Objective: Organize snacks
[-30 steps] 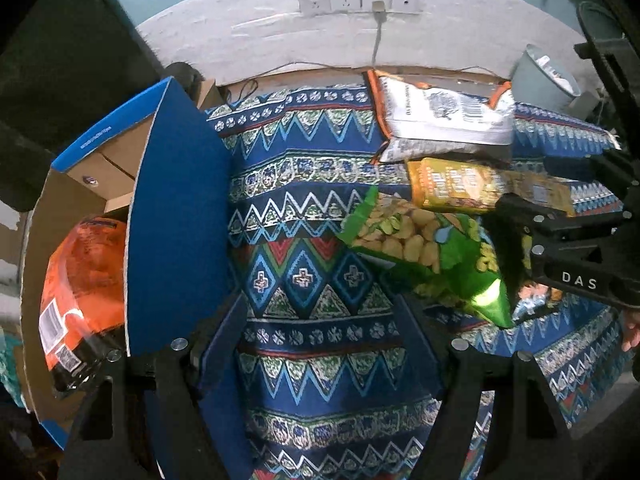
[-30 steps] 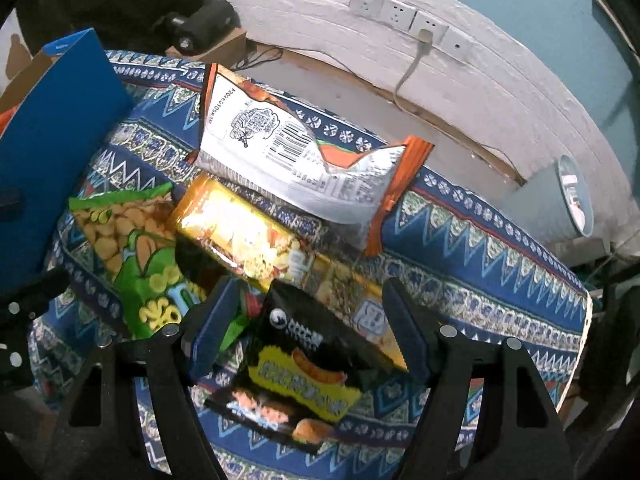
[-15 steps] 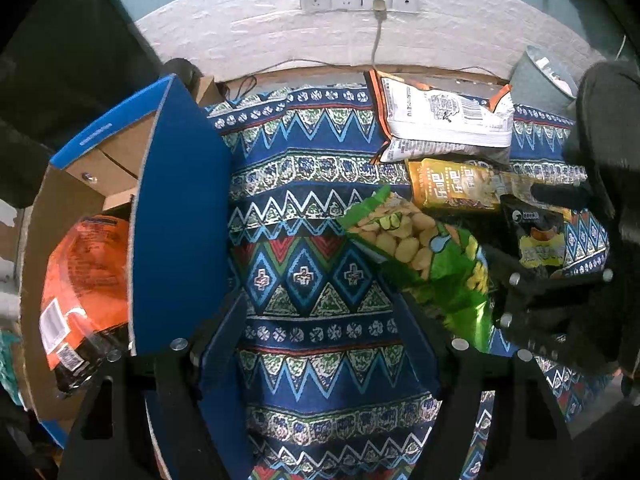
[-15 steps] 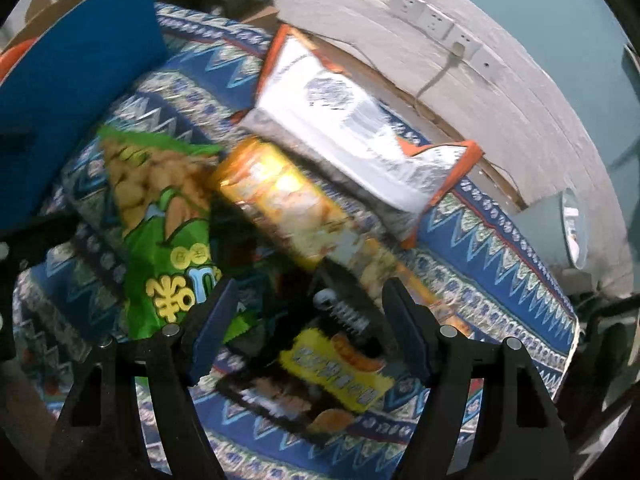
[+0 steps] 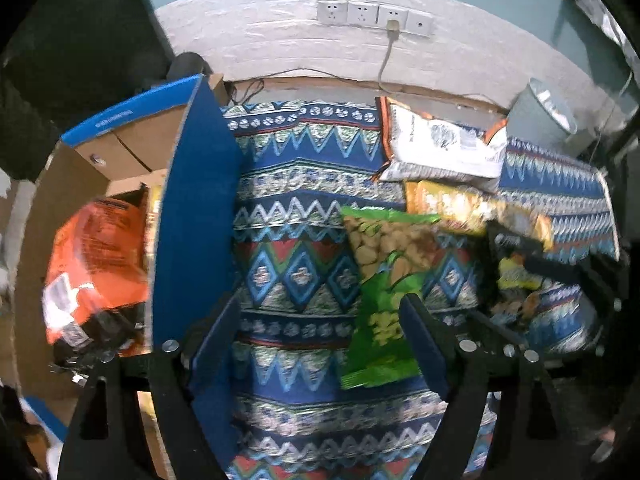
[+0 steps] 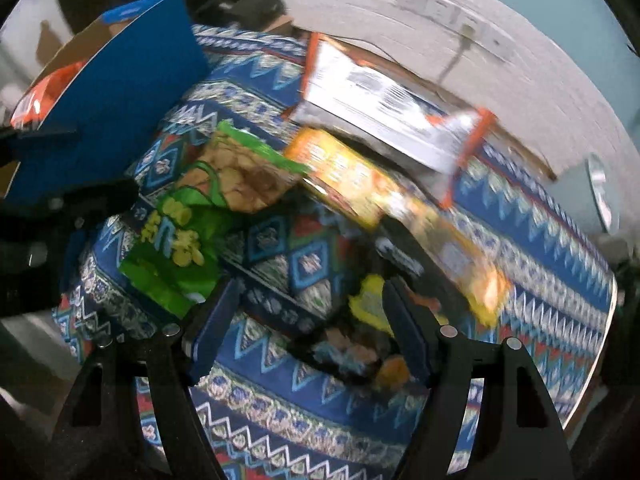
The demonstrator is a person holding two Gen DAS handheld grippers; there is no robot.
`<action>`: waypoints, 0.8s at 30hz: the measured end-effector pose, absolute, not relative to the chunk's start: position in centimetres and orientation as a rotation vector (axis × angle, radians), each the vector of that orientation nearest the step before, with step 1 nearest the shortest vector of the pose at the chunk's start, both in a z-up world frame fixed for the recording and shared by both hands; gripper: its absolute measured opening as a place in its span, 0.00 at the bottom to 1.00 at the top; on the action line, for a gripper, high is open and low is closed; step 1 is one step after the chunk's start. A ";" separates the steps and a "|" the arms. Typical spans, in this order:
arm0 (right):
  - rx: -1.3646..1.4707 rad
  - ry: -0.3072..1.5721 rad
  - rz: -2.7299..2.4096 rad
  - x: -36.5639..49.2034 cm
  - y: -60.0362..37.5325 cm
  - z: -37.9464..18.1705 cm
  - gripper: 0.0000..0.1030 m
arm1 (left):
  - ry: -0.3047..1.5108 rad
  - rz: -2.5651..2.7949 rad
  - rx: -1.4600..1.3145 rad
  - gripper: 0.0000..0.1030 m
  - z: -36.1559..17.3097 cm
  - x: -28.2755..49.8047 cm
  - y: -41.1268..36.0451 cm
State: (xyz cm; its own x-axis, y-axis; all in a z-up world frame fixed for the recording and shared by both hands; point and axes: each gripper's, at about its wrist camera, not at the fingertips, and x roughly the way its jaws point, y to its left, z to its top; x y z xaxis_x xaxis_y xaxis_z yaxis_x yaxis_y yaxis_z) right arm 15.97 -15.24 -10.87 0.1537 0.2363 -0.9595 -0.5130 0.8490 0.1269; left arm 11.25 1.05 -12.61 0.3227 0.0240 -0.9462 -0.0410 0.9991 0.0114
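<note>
Four snack bags on the patterned cloth (image 5: 304, 208) covering the bench, one more in the box.

One green bag (image 5: 384, 280) of nut-like snacks, lying flat near the middle of the bench, its lower end reaching toward the front edge; seen also in the right wrist view (image 6: 200, 216). One yellow-orange bag (image 5: 468, 208) just behind it, long and narrow, touching or overlapping the green bag's top corner. One white bag (image 5: 436, 148) with orange ends at the back edge of the bench, its front side resting on the yellow-orange bag. One black bag (image 6: 360, 320) with yellow print toward the right front of the bench, blurred, beside the yellow-orange bag's end.

One cardboard box (image 5: 192, 216) with blue outer walls standing at the left edge of the bench, open on top. Inside it, one orange bag (image 5: 96, 264), lying against the inner wall.

Left gripper (image 5: 320, 340): spread wide, nothing between the fingers, above the bare cloth at the front of the bench, right finger over the green bag's lower end.

Right gripper (image 6: 312, 328): also spread wide, gripping nothing, right finger over the black bag; contact impossible to tell through the blur.

One grey bucket (image 5: 540, 116) beyond the right back corner. One row of four wall sockets (image 5: 372, 16), one plug in it.
</note>
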 end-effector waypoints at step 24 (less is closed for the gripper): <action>0.046 1.394 0.303 17.5 -22.4 -14.3 0.80 | 1.302 0.009 0.066 0.71 -19.1 14.2 -1.7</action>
State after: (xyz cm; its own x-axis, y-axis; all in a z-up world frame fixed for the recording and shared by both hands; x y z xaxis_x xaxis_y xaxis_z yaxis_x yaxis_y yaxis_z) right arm 17.51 -22.41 -14.33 0.1438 0.2371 -0.9608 -0.1829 0.9605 0.2096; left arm 14.24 -1.66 -19.14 0.2661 0.0439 -0.9630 0.0299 0.9981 0.0538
